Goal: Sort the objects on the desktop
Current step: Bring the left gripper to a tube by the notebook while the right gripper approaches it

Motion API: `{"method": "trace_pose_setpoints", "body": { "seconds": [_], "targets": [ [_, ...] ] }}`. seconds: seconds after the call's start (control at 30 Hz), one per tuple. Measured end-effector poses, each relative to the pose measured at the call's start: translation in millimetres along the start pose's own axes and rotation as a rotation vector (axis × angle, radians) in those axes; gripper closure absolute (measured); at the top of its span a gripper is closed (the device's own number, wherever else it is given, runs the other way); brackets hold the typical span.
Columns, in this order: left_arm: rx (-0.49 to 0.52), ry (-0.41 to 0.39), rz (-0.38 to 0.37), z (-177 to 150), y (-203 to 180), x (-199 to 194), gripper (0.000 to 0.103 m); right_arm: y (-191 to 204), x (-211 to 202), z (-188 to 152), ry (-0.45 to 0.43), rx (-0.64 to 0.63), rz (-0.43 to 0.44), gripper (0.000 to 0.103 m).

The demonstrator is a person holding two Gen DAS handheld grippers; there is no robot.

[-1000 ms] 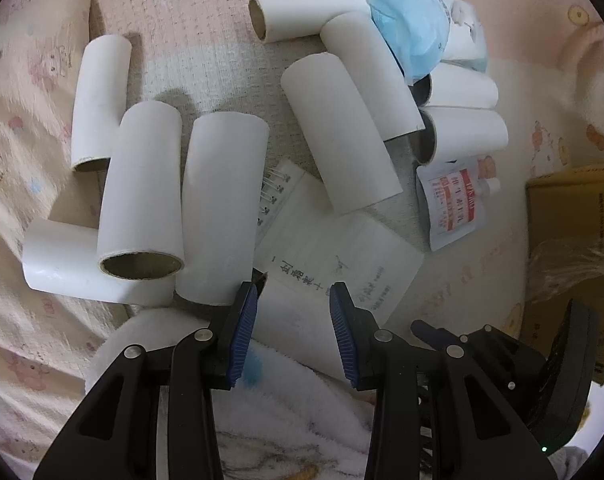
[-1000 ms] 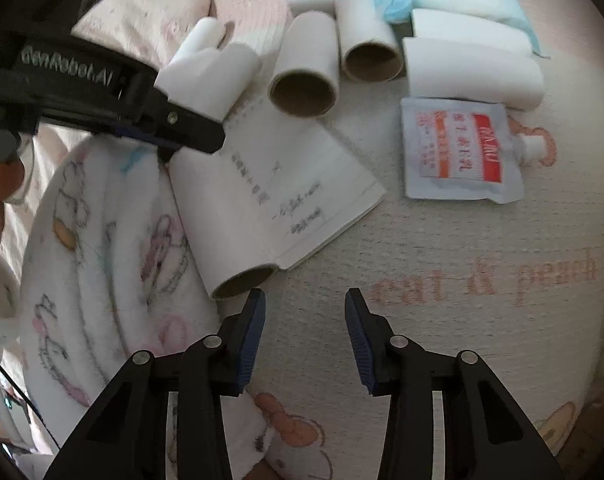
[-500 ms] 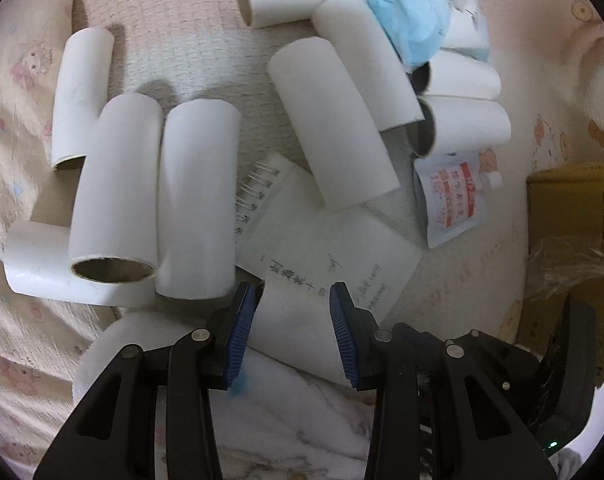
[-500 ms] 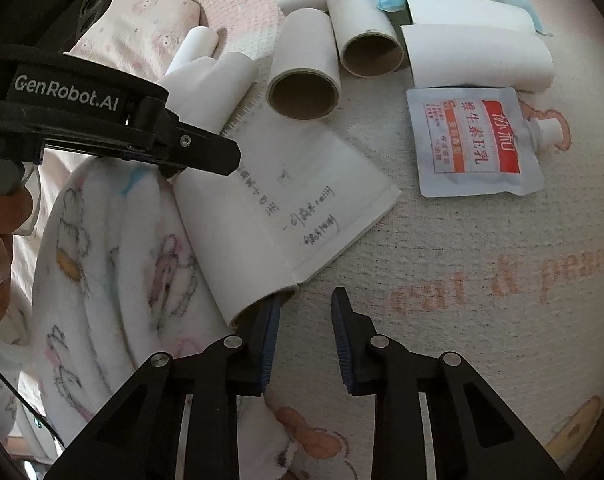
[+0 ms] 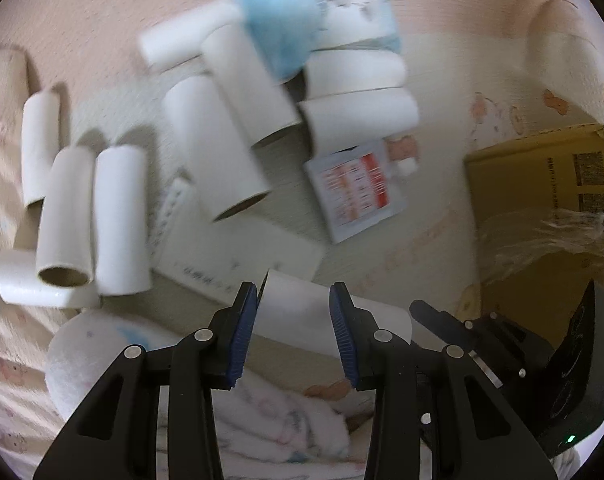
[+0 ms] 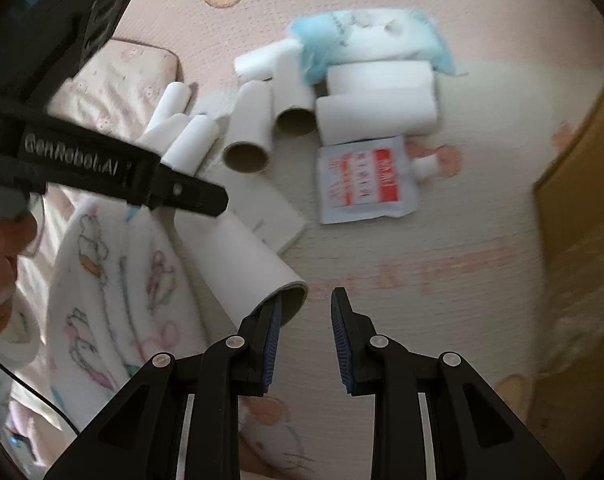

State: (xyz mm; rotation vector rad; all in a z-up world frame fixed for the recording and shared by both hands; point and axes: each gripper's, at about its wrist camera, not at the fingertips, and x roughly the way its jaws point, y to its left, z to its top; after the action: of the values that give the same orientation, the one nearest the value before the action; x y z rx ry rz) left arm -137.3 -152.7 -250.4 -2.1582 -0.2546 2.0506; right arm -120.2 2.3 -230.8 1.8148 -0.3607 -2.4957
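Observation:
My left gripper (image 5: 294,320) has its blue pads on either side of a white cardboard tube (image 5: 298,312) and holds it lifted above the mat. The same tube (image 6: 242,264) shows in the right wrist view, its open end touching my right gripper's left pad. My right gripper (image 6: 305,332) is open and holds nothing. Several more white tubes (image 5: 218,148) lie in a heap on the pink mat, with a small notebook (image 5: 242,260), a white and red pouch (image 5: 353,188) and a blue-and-white pack (image 5: 302,28) among them.
A cardboard box (image 5: 541,208) with crinkled plastic stands at the right. A rolled white towel (image 5: 114,344) lies under the left gripper. A small pillow (image 6: 114,80) lies at the far left. The person's fingers (image 6: 2,248) show at the left edge.
My left gripper closed on the tube that lay on the notebook, lifted it and swung right. My right gripper opened again and pulled back from the pile.

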Motion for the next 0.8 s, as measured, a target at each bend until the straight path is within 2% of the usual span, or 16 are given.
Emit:
{"method": "trace_pose_setpoints", "body": {
  "seconds": [0.1,0.27,0.43,0.57,0.67,0.8],
  "targets": [
    [0.023,-0.02,0.002,5,-21,5,0.062,-11,-6,2,-0.014,0.004,-0.043,0.08],
    [0.069,-0.039,-0.036,11,-47,20,0.062,-26,0,-12,0.008,0.074,-0.049,0.08],
    [-0.014,0.005,-0.047,12,-50,46,0.062,-53,6,-27,0.044,0.142,-0.061,0.079],
    [-0.07,-0.079,-0.057,2,-50,42,0.061,-62,2,-33,0.034,0.167,-0.03,0.079],
    [-0.117,-0.15,-0.052,-5,-40,24,0.061,-65,-5,-36,0.035,0.152,-0.032,0.079],
    [-0.171,-0.204,-0.052,-20,-34,7,0.061,-68,-17,-35,0.02,0.155,-0.013,0.079]
  ]
}}
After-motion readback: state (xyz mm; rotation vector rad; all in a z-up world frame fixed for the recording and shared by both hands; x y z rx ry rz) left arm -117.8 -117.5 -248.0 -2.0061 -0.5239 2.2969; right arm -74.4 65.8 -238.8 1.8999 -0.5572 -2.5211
